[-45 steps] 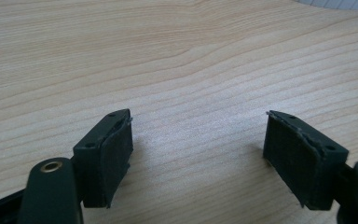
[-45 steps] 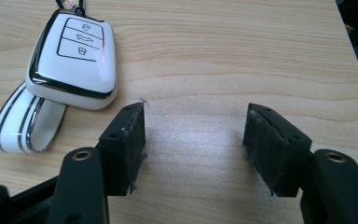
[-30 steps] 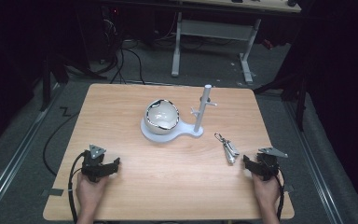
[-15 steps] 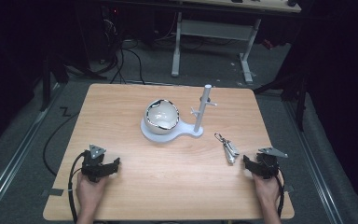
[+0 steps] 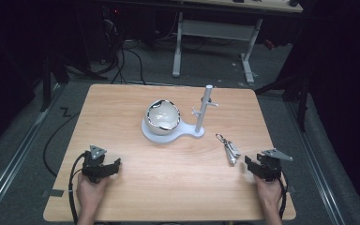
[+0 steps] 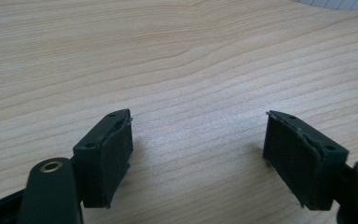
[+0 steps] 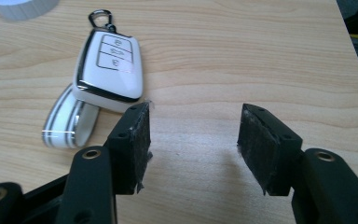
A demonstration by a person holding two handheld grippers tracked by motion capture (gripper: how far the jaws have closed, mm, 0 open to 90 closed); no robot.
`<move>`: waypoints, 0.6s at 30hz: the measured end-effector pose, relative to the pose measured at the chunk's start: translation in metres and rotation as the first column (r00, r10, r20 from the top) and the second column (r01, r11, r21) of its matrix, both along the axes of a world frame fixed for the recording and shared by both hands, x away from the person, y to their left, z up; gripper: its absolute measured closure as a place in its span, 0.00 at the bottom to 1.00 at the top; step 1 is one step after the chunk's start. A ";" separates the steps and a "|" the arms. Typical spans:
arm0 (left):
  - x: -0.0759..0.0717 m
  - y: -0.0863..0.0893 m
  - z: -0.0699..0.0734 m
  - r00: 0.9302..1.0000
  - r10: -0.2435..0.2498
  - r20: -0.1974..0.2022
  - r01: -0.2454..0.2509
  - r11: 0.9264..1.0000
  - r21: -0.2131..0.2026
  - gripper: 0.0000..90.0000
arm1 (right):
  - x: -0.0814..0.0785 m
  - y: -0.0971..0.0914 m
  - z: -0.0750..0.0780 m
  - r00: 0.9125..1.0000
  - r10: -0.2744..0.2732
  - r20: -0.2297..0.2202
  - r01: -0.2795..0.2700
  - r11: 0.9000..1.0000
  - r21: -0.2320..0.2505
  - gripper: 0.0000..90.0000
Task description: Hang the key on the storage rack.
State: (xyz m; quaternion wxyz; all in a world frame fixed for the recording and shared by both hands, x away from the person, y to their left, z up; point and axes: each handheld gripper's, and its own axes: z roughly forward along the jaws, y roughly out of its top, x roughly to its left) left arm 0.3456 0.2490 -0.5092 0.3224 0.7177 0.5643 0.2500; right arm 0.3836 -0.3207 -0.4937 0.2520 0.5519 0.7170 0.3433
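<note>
1. The right gripper sat near the table's right front corner, held in the person's right hand.
2. Its jaws had just been closing, yet a gap remained between them and only bare wood lay in it; they gripped nothing.
3. The key fob, white with a dark button strip, lay flat on the table just ahead of the right gripper and to the left in the right gripper view.
4. The left jaw's tip stood just beside the fob's near edge; contact could not be told.
5. A white loop with grey stripes lay beside the fob, partly under it, and a metal clip stuck out of the fob's far end.
6. In the high view the fob lay between the right gripper and the stand.
7. The stand, white, carried a bowl on its round base and an upright post with small pegs.
8. The left gripper rested near the left front of the table in the left hand, well apart from the fob.
9. Its jaws stood wide apart over bare wood, holding nothing.
</note>
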 end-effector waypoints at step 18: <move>0.000 0.000 0.000 1.000 0.000 0.000 0.000 1.000 0.000 0.27 | 0.000 0.025 0.020 0.994 0.097 0.043 -0.099 0.994 0.044 0.50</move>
